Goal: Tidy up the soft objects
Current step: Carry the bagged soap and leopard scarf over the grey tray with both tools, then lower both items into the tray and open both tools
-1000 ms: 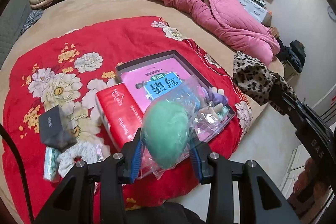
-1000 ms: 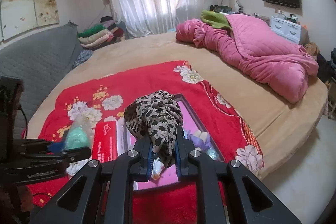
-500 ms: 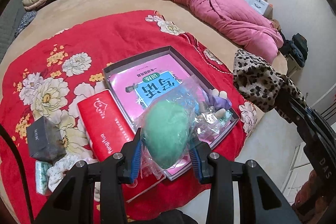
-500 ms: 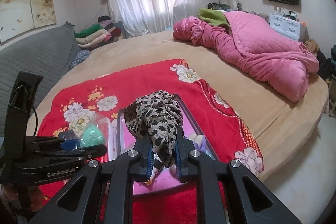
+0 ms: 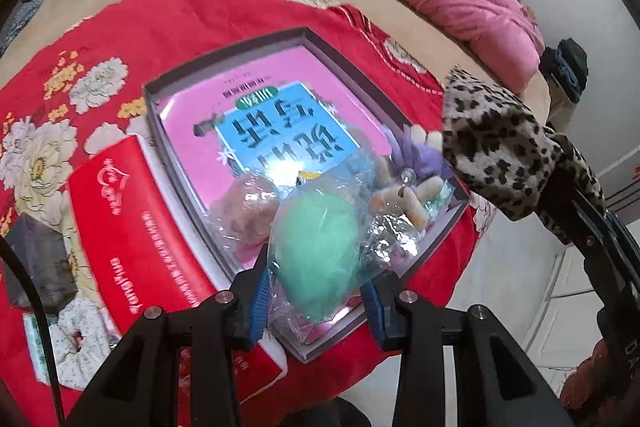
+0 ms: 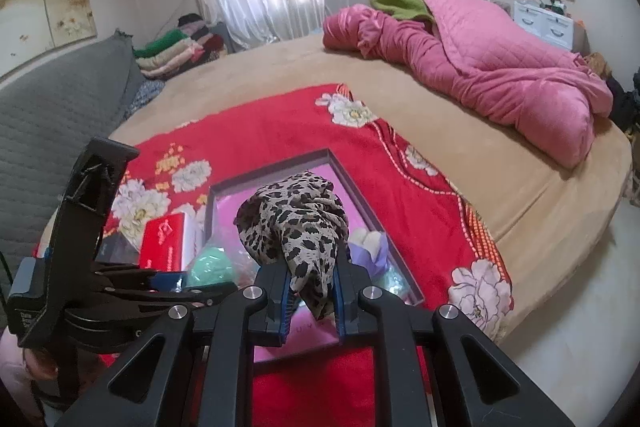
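Hiding much of the shallow grey box (image 5: 352, 67), your left gripper (image 5: 316, 301) stood clamped on a green sponge in a clear bag (image 5: 316, 247) above the box's near corner. Your right gripper (image 6: 312, 293) pinched a leopard-print cloth (image 6: 294, 219). Inside lay a pink book (image 5: 280, 115), a purple plush toy (image 5: 416, 163) and wrapped items too blurred to name. A red tissue pack (image 5: 136, 227) sat just beside the box.

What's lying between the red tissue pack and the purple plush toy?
The grey box's pink book, with a clear-wrapped pinkish bundle on it; left wrist view.
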`<move>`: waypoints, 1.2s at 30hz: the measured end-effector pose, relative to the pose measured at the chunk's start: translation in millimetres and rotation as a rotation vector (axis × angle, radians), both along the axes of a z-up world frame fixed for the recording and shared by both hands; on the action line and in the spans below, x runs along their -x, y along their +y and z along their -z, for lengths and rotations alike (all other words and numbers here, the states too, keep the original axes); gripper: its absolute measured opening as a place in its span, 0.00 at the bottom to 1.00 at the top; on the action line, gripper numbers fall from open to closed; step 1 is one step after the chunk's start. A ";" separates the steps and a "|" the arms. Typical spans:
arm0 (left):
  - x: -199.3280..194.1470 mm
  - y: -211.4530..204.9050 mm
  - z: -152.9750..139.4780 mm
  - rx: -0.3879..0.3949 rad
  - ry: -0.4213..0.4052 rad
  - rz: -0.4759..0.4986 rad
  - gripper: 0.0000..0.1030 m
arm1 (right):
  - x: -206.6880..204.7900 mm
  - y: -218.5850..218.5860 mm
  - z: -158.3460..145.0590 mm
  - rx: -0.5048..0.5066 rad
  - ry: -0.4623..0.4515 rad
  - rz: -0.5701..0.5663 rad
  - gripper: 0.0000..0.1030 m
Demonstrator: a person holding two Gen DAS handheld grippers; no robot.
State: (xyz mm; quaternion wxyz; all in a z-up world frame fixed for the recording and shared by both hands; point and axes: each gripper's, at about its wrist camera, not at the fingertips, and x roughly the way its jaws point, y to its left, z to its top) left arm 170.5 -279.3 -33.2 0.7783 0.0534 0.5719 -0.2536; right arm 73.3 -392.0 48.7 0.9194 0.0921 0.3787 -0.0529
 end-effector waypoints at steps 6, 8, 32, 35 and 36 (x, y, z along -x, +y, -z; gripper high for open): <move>-4.5 -8.3 13.4 -0.026 0.017 0.008 0.39 | -6.8 -6.2 15.5 -0.021 0.031 0.008 0.16; -6.7 -10.7 19.1 -0.050 0.022 0.006 0.39 | -7.9 -8.1 20.9 -0.028 0.046 0.018 0.16; -14.6 -13.6 33.0 -0.105 0.036 0.024 0.40 | -44.3 -3.9 80.5 -0.080 0.202 -0.057 0.18; -15.4 -13.2 32.8 -0.107 0.035 0.025 0.40 | -49.1 -4.7 86.5 -0.097 0.213 -0.059 0.18; -15.7 -13.1 33.0 -0.108 0.033 0.025 0.40 | -50.4 -5.1 89.0 -0.105 0.215 -0.059 0.18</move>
